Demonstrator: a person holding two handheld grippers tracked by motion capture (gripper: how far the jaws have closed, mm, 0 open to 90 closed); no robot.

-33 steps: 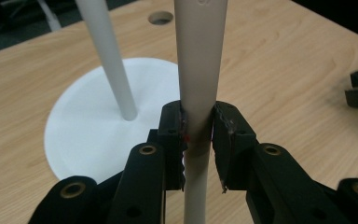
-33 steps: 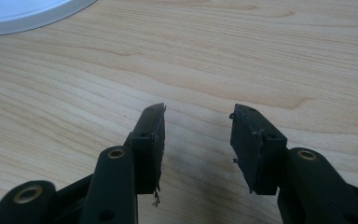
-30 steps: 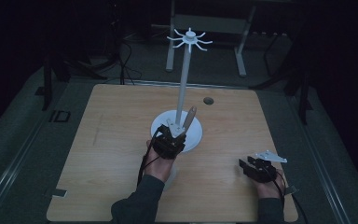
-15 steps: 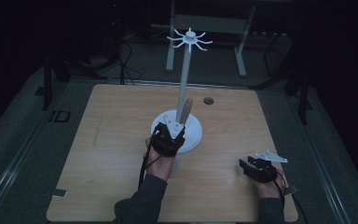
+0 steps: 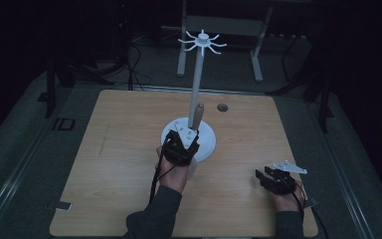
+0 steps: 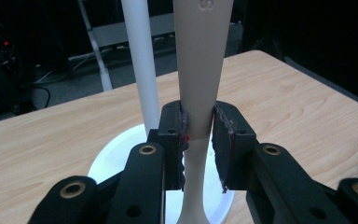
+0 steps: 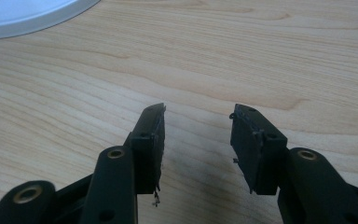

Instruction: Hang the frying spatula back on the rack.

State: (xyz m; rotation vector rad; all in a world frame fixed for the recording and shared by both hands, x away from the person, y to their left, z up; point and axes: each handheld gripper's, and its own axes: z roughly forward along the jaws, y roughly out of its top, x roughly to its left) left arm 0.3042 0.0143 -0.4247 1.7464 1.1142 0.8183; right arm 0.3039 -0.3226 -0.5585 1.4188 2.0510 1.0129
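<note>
A white stand rises from a round base (image 5: 208,145) on the wooden table, its pole (image 5: 197,79) ending in a ring of hooks (image 5: 202,41). My left gripper (image 5: 185,141) sits just in front of the base, shut on a beige utensil handle (image 5: 198,114) that stands nearly upright beside the pole. In the left gripper view the pads of that gripper (image 6: 199,127) pinch the narrow part of the handle (image 6: 200,65), with the pole (image 6: 142,60) just behind on the left. My right gripper (image 5: 264,175) rests low at the table's front right, open, with bare wood between its fingers (image 7: 198,122).
The table (image 5: 119,149) has a small dark hole (image 5: 222,107) behind the stand. A rim of the white base (image 7: 23,11) lies at the top left of the right gripper view. A metal frame (image 5: 219,30) stands on the dark floor beyond the table.
My left gripper has shifted slightly, and the handle now stands a little higher and closer to the pole. The right gripper has stayed put.
</note>
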